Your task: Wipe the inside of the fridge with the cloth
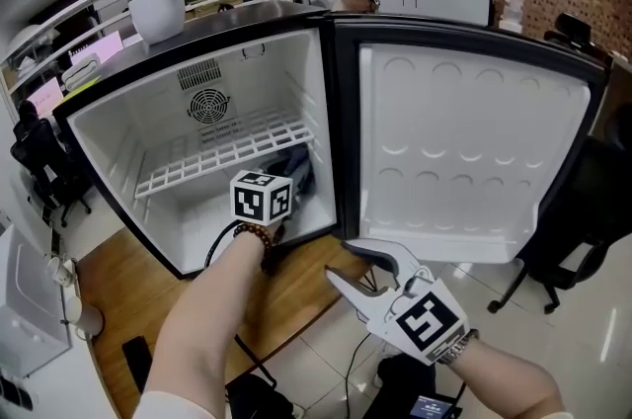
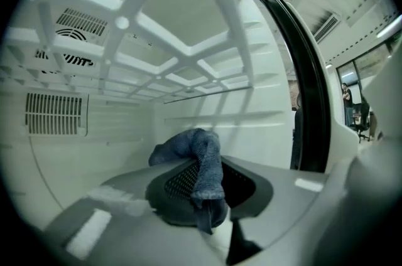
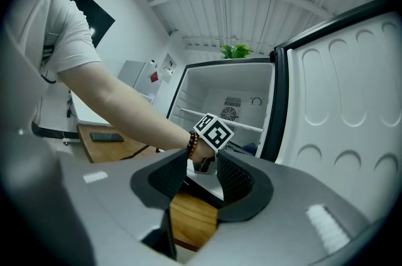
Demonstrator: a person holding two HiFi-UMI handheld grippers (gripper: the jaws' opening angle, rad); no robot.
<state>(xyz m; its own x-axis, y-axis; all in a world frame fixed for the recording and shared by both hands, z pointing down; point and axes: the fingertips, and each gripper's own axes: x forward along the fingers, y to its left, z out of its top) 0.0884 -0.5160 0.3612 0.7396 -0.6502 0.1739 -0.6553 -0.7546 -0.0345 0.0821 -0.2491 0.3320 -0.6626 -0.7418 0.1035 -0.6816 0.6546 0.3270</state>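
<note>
Jaws of left gripper (image 2: 210,192) clamp cloth (image 2: 201,155) inside fridge (image 1: 118,130); right gripper (image 3: 202,175) jaws apart, empty.

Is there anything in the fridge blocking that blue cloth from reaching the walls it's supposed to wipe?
Nothing visible does. The left gripper is shut on the cloth, already inside the fridge below the white shelf, and the walls around it look bare. The shelf overhead is the only thing close by.

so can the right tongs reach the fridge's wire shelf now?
Probably yes: the door is wide open, the right tongs are open out front, and the left tongs with the cloth sit below the wire shelf.
</note>
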